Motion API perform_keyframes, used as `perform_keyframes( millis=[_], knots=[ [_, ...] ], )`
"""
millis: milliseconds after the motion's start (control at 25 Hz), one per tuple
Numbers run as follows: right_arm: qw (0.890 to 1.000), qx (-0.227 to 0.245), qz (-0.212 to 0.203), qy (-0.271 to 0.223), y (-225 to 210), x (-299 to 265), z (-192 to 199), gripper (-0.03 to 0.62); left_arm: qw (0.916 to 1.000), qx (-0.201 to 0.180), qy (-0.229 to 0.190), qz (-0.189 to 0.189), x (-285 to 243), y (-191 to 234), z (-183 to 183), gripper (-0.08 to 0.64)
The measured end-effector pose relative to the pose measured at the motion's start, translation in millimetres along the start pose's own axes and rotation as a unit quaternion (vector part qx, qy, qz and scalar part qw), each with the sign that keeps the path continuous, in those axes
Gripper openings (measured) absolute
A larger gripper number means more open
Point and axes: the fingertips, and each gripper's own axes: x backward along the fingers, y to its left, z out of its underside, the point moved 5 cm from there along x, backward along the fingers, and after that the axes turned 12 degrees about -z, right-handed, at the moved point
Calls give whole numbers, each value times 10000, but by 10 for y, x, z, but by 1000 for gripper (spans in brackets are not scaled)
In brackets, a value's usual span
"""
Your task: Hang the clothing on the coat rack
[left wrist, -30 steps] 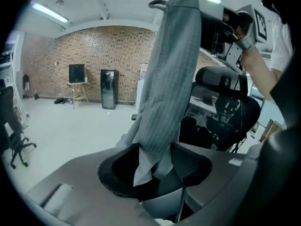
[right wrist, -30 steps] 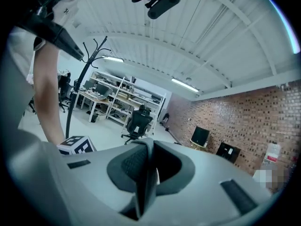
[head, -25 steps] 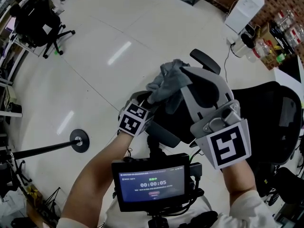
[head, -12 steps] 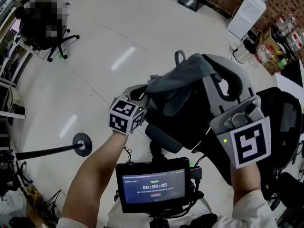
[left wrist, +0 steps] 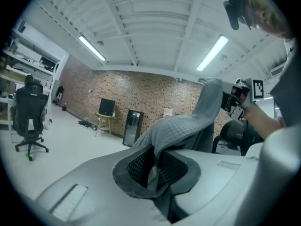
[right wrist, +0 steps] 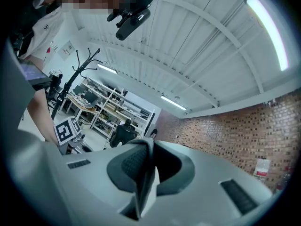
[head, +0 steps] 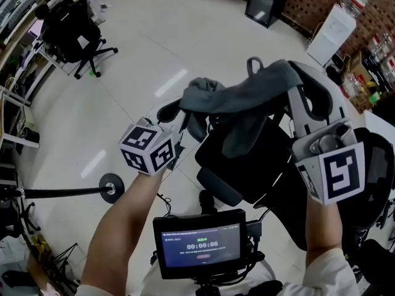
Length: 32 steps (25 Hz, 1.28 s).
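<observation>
Holding the grey waffle-textured garment (head: 244, 100) by two of its edges, we have it strung between both hands above the black mesh office chair (head: 247, 159), lifted clear of the seat and well off the pale tiled floor (head: 142, 36). The left tongs (left wrist: 154, 167) are pressed together on a fold of the cloth. In the left gripper view the fabric comes out from between the dark ribbed pads (left wrist: 175, 166) and runs away toward the other hand. The right tongs (right wrist: 142, 168) are closed too, pinching a thin edge of the same garment that folds over their tips.

We judge that the two grips are kept apart so the cloth hangs spread out and not bunched. That leaves the small fabric loop (head: 253, 63) standing up near the right-hand end, where it could go over a hook.

The black coat rack (right wrist: 87, 62), with its branching hooks, stands well apart from the garment, beyond the left hand in the right gripper view. What we take for its round base (head: 108, 185) shows at the left of the head view. Nothing is hung yet, and we judge this to be the carrying step.
</observation>
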Motion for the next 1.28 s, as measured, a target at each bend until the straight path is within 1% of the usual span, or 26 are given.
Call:
perform_keyframes(
  millis=[240, 360, 520, 680, 880, 1120, 1280],
  knots=[
    [9998, -64, 19, -186, -72, -135, -98, 11, 9994, 32, -358, -8, 215, 7, -279, 9],
    [9995, -36, -59, -313, -76, -228, -181, 11, 9985, 75, -534, -120, 353, 62, -387, 9],
    [9992, -16, -159, -365, 5, -363, -313, 11, 9968, 187, -729, -286, 632, 215, -505, 8],
    [9985, 16, -276, -477, 96, -510, -473, 11, 9942, 267, -917, -492, 931, 392, -601, 9],
    [9963, 110, -550, -646, 276, -798, -686, 11, 9892, 387, -1117, -865, 1349, 673, -637, 9],
    [9921, 175, -873, -886, 542, -1065, -982, 11, 9827, 469, -1250, -1284, 1902, 926, -594, 9],
    [9877, 238, -1165, -1012, 756, -1264, -1227, 11, 9782, 536, -1304, -1523, 2258, 1087, -559, 9]
  ],
)
